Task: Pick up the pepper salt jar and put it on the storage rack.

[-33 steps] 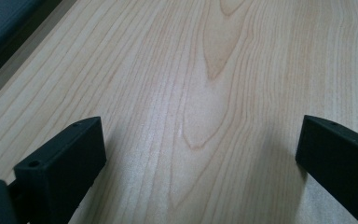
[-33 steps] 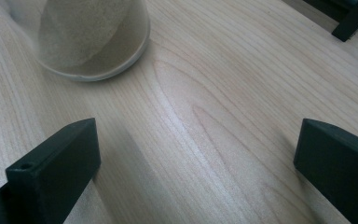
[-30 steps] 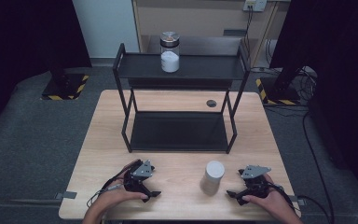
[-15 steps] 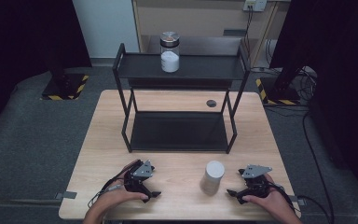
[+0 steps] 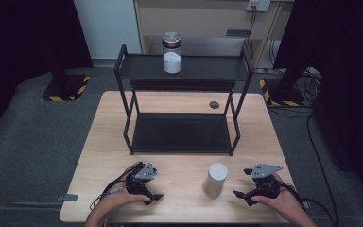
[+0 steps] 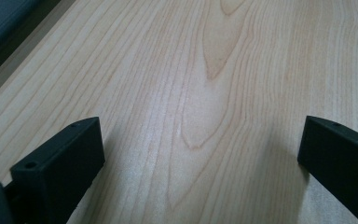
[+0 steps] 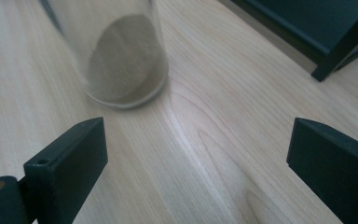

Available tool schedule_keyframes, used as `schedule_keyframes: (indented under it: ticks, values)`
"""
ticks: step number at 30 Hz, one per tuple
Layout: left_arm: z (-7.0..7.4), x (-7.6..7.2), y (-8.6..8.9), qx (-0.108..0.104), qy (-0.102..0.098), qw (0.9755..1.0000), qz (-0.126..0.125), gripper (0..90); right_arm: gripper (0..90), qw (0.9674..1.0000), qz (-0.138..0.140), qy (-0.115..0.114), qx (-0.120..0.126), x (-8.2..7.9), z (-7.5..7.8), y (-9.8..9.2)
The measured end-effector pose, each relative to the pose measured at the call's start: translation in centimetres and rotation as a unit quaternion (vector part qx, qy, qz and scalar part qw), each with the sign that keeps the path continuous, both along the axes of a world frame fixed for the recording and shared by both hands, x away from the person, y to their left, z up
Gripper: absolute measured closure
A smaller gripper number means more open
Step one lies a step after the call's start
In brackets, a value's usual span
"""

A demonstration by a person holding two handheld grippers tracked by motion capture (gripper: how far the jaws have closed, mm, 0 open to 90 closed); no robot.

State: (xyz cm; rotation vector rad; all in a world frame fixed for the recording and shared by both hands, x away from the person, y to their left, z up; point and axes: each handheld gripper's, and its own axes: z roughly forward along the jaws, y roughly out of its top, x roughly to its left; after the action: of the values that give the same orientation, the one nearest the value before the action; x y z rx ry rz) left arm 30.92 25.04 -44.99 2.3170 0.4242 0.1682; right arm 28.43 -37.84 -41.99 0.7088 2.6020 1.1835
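A white-topped jar (image 5: 216, 179) with pale powder in it stands on the wooden table (image 5: 179, 165) near the front edge. My right gripper (image 5: 242, 182) sits just right of it, pointing at it. Its jaws are open and have just been closing a little, with nothing between them. In the right gripper view the jar (image 7: 121, 56) stands beyond the left jaw, outside the right gripper (image 7: 196, 130). My left gripper (image 5: 155, 182) rests open at the front left, to the left of the jar. In its own view the left gripper (image 6: 200, 135) has only bare wood between its jaws.
A black two-level shelf rack (image 5: 182, 71) stands mid-table, with a metal-lidded jar of white powder (image 5: 172, 54) on its top level. A small dark disc (image 5: 214, 104) lies on the table behind the rack. One rack leg (image 7: 335, 56) stands beyond the right jaw.
The right gripper has lifted slightly off the table. The left gripper and the jar have not moved.
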Motion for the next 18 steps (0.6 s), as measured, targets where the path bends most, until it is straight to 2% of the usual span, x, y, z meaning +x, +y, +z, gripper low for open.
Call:
schedule_keyframes:
  ticks: [9,18]
  values:
    - [0.0,0.0,0.0,0.000,0.000,1.0000,0.000,0.0,6.7,0.9996,0.018,-0.009,0.017,-0.6,1.3,0.3]
    - [0.0,-0.1,0.0,0.000,0.000,1.0000,0.002,0.0,6.7,0.9989,0.034,-0.013,0.029,-1.2,1.5,0.9]
